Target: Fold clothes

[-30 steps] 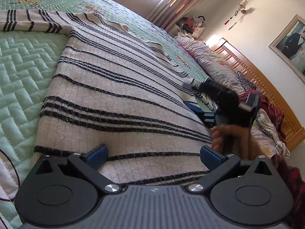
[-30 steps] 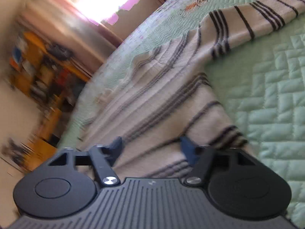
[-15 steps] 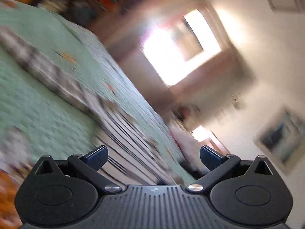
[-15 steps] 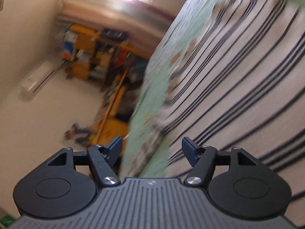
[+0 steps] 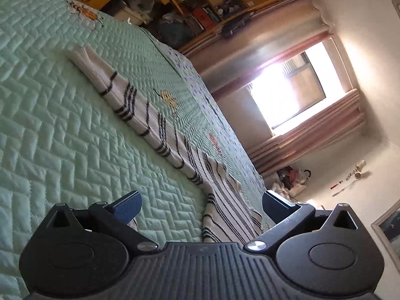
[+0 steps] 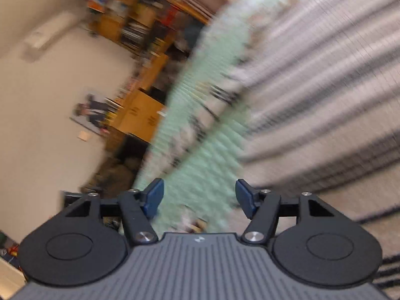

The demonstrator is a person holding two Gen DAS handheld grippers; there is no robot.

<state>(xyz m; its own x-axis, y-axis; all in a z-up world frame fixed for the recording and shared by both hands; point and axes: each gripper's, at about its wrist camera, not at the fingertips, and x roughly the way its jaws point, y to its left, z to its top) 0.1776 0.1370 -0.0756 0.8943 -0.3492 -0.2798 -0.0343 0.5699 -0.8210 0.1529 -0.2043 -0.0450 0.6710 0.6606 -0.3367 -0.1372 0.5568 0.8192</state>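
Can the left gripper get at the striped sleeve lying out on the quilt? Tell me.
Probably yes. The left gripper has its jaws open and empty, and the striped sleeve lies flat ahead on the green quilt with nothing over it.

Sweater (image 5: 160,135) flat on the bed cover (image 5: 50,125), running from upper left down to bottom middle of the frame. Shelves (image 5: 200,5) behind the bed, at the top. Window (image 5: 287,92) at the right.

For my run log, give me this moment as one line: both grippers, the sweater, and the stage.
stage: between grasps | left gripper: open, empty | right gripper: open, empty | striped sweater: flat on green quilt, sleeve outstretched
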